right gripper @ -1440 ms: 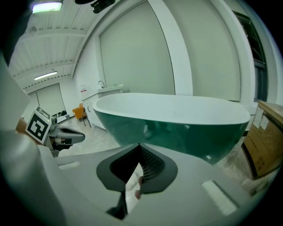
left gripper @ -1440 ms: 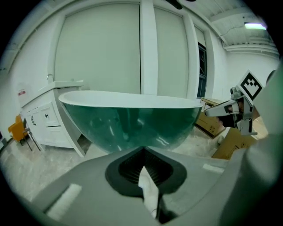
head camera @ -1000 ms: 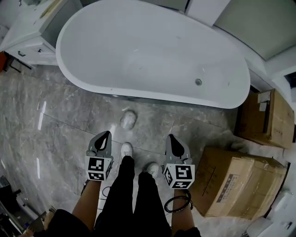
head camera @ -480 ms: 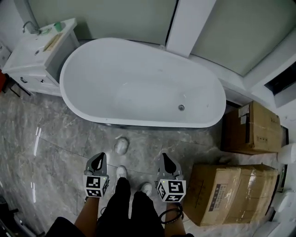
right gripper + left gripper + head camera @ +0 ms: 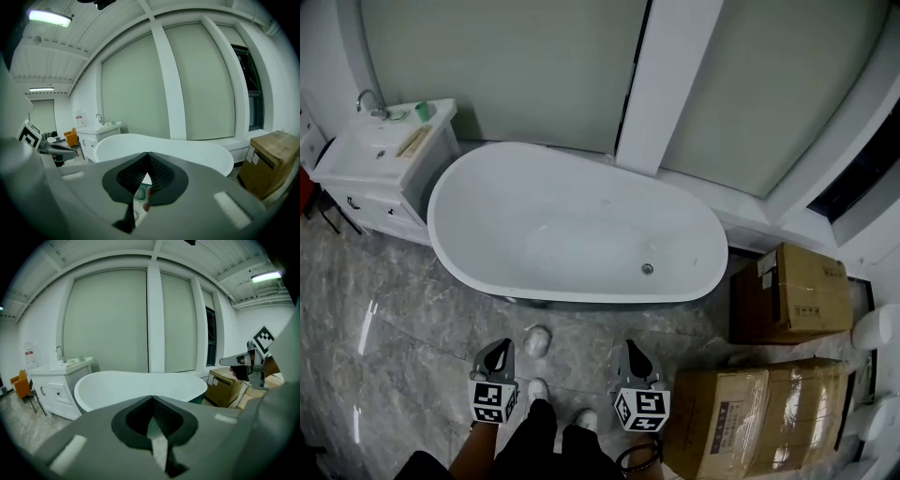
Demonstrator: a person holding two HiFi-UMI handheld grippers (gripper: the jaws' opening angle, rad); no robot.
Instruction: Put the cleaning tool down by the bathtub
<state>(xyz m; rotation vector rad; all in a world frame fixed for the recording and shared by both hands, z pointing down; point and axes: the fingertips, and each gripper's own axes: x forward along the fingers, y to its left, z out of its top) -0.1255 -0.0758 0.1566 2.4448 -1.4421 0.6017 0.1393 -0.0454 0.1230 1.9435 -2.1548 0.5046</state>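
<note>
I get soft, even light from a ceiling lamp (image 5: 49, 18); glare streaks the floor (image 5: 367, 314); gripper views warp at edges.

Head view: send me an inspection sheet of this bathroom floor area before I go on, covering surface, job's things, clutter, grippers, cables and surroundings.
surface: glossy grey marble-look floor.
job's things: small round pale cleaning tool lies on the floor close by the white bathtub, apart from both grippers.
clutter: cardboard boxes on the floor right of the bathtub.
grippers: left gripper and right gripper both shut, holding nothing.
cables: black loop by the right arm; kind unclear.
surroundings: white vanity with sink; covered windows behind.
</note>
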